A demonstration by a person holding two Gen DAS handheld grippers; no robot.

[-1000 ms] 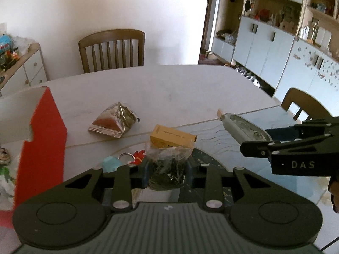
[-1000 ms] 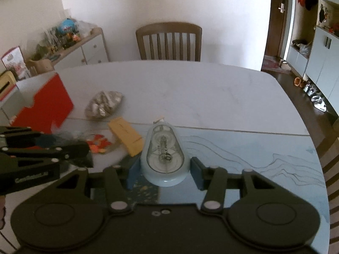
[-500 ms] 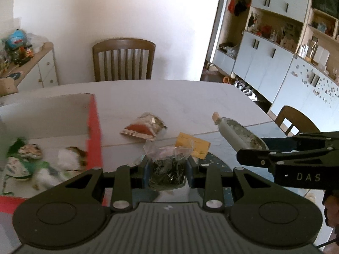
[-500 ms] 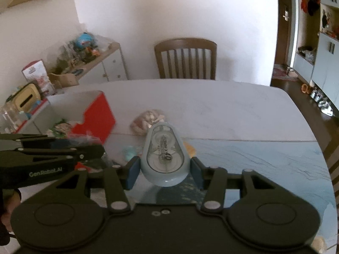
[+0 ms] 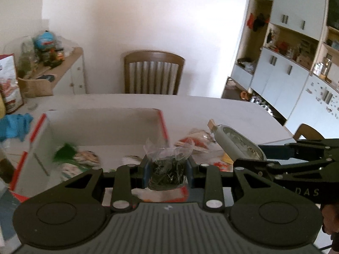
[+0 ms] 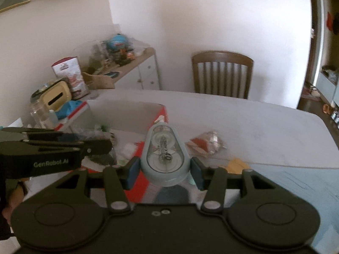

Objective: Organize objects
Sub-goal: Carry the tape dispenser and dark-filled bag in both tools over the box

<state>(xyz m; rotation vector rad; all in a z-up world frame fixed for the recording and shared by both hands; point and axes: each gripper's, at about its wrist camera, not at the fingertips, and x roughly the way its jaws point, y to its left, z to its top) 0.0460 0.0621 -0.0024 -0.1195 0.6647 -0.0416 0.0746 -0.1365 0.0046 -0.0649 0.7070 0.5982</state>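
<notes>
My left gripper (image 5: 167, 172) is shut on a small clear bag of dark green dried leaves (image 5: 167, 173), held over the near part of a red-and-white cardboard box (image 5: 101, 122). Inside the box lie several small wrapped items (image 5: 84, 160). My right gripper (image 6: 165, 171) is shut on a pale blue correction tape dispenser (image 6: 164, 154), held above the box's right side (image 6: 163, 114). In the left wrist view the dispenser (image 5: 237, 144) and the right gripper's body appear at the right. In the right wrist view the left gripper's body (image 6: 53, 150) shows at the left.
A shiny red snack packet (image 6: 205, 144) and a yellow packet (image 6: 235, 165) lie on the white table (image 6: 254, 122) right of the box. A wooden chair (image 5: 153, 73) stands behind the table. A cluttered sideboard (image 6: 118, 72) is at the left, cabinets (image 5: 286, 78) at the right.
Both grippers have risen and swung left with their loads, from over the loose items to over the red box. The box's inside has come into view.
</notes>
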